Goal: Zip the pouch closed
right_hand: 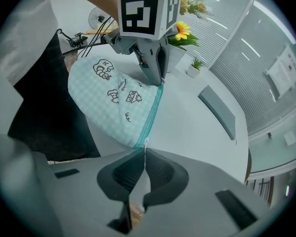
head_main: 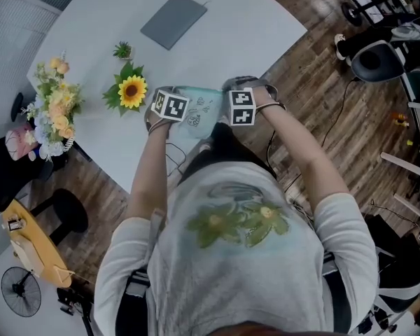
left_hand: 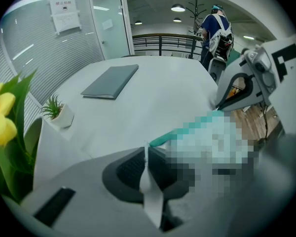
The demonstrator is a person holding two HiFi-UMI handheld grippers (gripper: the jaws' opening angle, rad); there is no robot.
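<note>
Mint checked pouch [head_main: 198, 114] is held up at 3 o'clock from the sunflower [head_main: 132, 92]. Your left gripper [left_hand: 147, 151] pinches one end, your right gripper [right_hand: 144, 152] the other — the zipper [right_hand: 152, 113] looks closed almost fully, so little remains.

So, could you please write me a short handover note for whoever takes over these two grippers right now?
Left gripper: jaws shut on one end of the pouch.
Right gripper: jaws shut on the opposite end, at the tip of the zipper.
Pouch: stretched between both grippers, in the air by the near edge of the white table.
Done: the zipper looks joined along its visible length; the slider cannot be made out.
Left: probably confirm that it is fully shut, then set the pouch down.
</note>
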